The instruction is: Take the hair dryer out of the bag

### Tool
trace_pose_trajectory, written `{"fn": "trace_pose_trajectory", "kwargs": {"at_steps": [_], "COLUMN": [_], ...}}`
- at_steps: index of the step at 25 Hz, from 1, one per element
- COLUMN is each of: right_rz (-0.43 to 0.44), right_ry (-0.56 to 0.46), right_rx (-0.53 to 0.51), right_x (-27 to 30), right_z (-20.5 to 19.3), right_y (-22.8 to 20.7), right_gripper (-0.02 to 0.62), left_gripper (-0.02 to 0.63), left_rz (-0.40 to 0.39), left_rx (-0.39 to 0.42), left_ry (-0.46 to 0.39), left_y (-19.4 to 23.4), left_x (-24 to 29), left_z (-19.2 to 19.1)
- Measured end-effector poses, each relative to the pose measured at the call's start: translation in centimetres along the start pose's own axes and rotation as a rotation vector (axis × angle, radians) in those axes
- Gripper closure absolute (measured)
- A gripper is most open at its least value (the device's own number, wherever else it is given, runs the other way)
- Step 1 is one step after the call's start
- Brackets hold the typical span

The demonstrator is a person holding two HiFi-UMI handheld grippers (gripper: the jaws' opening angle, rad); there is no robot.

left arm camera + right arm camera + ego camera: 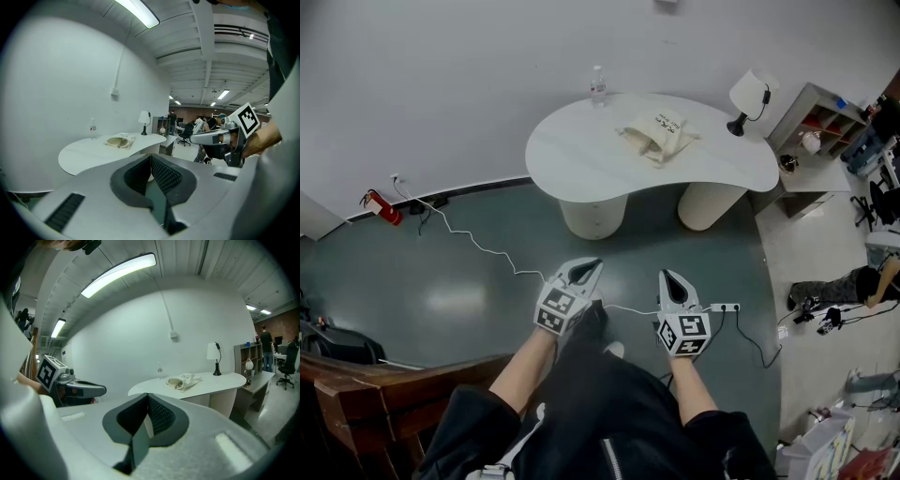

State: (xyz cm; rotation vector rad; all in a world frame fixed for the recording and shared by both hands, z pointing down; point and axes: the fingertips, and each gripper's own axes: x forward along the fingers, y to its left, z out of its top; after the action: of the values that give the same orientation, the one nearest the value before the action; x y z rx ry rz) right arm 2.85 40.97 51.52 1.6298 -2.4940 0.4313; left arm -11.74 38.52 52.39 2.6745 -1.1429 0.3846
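Head view is showing my left gripper (585,269) hanging over the floor, jaws pressed together on nothing, well short of the white table (572,159). Further right, the cream bag (659,133) is lying slumped on that tabletop; the hair dryer isn't showing, so I'm guessing it's inside. My right gripper (668,279) is likewise closed and empty. I'm expecting limp cloth around a rigid, smooth, fairly heavy dryer, so I'm planning to pin the fabric and take the handle.
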Motion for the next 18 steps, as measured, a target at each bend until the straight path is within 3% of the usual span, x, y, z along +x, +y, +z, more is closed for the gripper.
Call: {"fn": "trace_pose_trajectory", "kwargs": {"at_steps": [18], "right_rz": [-0.009], "right_ry": [0.032], "right_rx": [0.02], "right_x": [5.1], "right_z": [1.2], "right_y": [-3.3], "right_gripper": [0.591], "left_gripper": [0.592], "left_rz": [-0.046], "left_rx": [-0.014], "left_ry": [0.024], "left_y": [2.9], "left_x": [6.1], "left_z": [1.6]}}
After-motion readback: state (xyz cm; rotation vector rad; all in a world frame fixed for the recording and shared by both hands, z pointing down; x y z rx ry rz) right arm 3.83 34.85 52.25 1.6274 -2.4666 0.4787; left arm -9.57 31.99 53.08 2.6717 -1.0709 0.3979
